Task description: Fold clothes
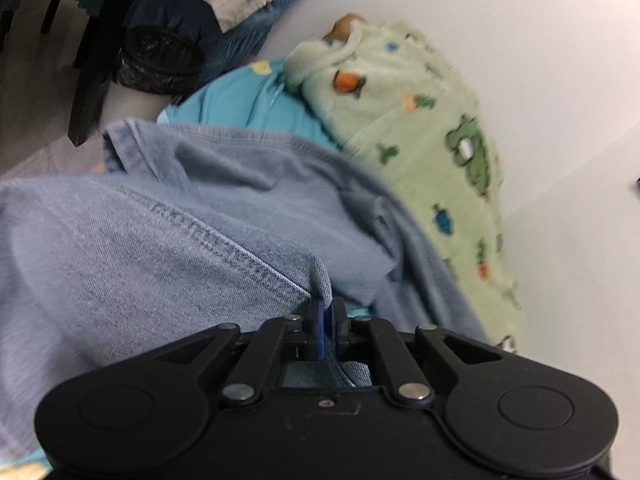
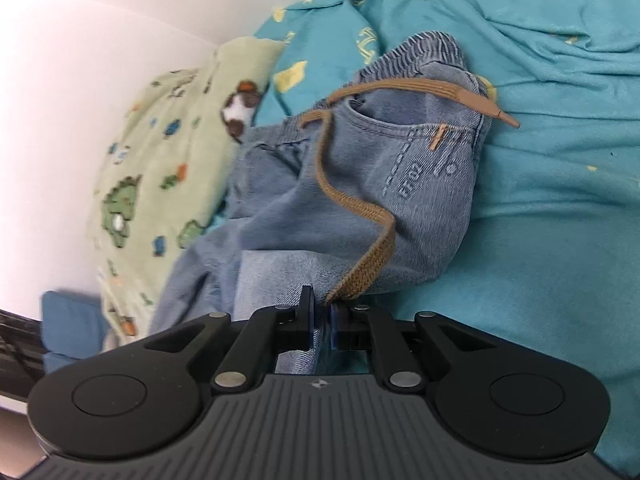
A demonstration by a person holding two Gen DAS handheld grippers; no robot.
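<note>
Light blue denim trousers (image 1: 168, 240) fill the left wrist view, draped in folds with a stitched hem running diagonally. My left gripper (image 1: 327, 312) is shut on a pinch of that denim near the hem. In the right wrist view the same trousers (image 2: 400, 184) lie bunched on a teal sheet (image 2: 560, 220), waistband and pocket facing up, with a tan drawstring (image 2: 352, 208) trailing across them. My right gripper (image 2: 320, 312) is shut on a fold of denim, and the end of the drawstring lies against its fingers.
A pale green fleece blanket with dinosaur print (image 1: 432, 128) (image 2: 160, 168) lies bunched against the white wall (image 1: 520, 40). Dark chair legs (image 1: 92, 80), a black bag and a blue cloth heap stand on the floor at the upper left of the left wrist view.
</note>
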